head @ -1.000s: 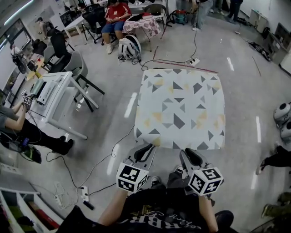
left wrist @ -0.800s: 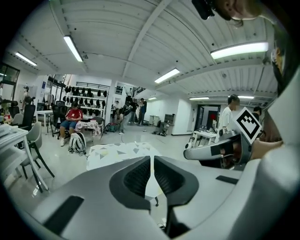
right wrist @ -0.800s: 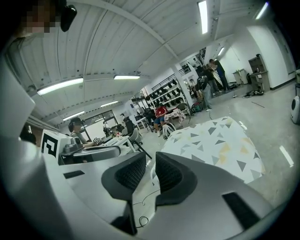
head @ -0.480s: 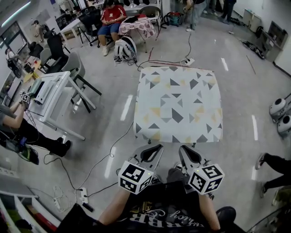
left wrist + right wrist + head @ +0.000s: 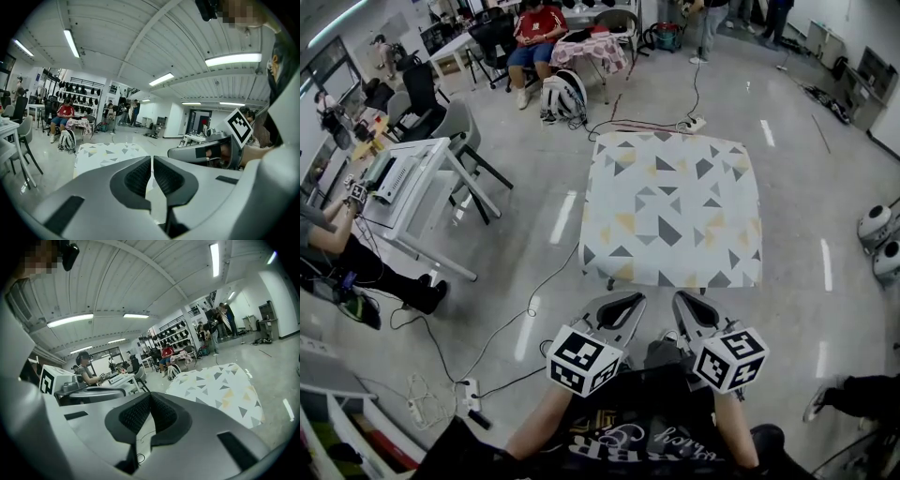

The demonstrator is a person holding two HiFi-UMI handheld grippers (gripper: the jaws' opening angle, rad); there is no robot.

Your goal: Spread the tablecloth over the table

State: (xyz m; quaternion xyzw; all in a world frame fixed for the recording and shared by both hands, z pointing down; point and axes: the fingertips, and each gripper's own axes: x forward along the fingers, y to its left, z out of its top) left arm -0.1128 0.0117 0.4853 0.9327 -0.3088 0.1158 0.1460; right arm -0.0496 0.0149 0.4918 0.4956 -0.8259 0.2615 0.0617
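Note:
The tablecloth (image 5: 673,208), white with grey and yellow triangles, lies flat over the square table and hangs over its edges; it also shows in the left gripper view (image 5: 105,152) and the right gripper view (image 5: 220,390). My left gripper (image 5: 623,302) hovers just short of the cloth's near edge, shut and empty, with only a thin slit between its jaws (image 5: 152,159). Beside it, my right gripper (image 5: 692,305) is at the same distance, its jaws closing the last bit with nothing between them (image 5: 150,397). Neither gripper touches the cloth.
A white desk (image 5: 412,187) with chairs and a seated person stands at the left. Cables (image 5: 516,319) and a power strip (image 5: 469,398) lie on the floor nearby. A backpack (image 5: 565,98) and seated people are beyond the table. White machines (image 5: 877,225) stand at the right edge.
Both grippers have drawn back a little from the cloth's near edge toward my body, and their jaws have come together. The cloth lies as before.

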